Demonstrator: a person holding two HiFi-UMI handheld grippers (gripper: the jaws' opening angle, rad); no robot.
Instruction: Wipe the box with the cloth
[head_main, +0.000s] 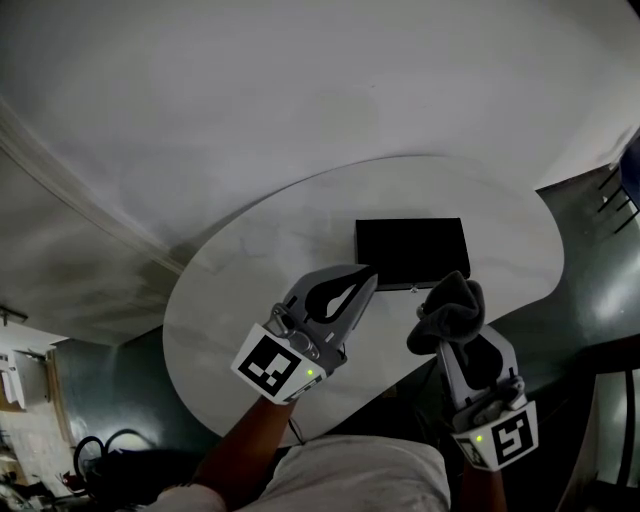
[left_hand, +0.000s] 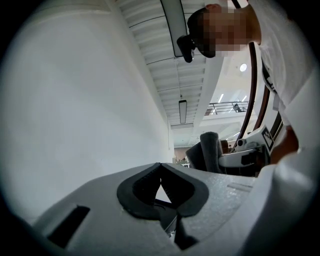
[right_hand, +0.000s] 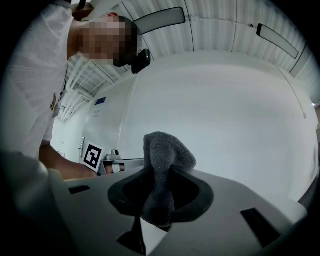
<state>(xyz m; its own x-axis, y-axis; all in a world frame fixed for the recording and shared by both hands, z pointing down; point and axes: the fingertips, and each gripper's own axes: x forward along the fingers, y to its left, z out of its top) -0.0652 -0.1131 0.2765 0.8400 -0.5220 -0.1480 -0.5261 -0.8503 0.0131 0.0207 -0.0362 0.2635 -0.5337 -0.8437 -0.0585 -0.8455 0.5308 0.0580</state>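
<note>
The soft, limp grey cloth (head_main: 448, 308) stands bunched in the right gripper (head_main: 466, 346), clamped on its lower end, while the left gripper (head_main: 366, 277), closed and empty, nears the stiff, probably light black box (head_main: 412, 250) lying far on the white surface (head_main: 240, 280).

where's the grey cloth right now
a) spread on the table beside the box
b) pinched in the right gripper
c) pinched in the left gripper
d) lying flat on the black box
b: the grey cloth sticks up from between the closed jaws of the right gripper, while the left gripper is shut on nothing and the black box has a bare top.
</note>
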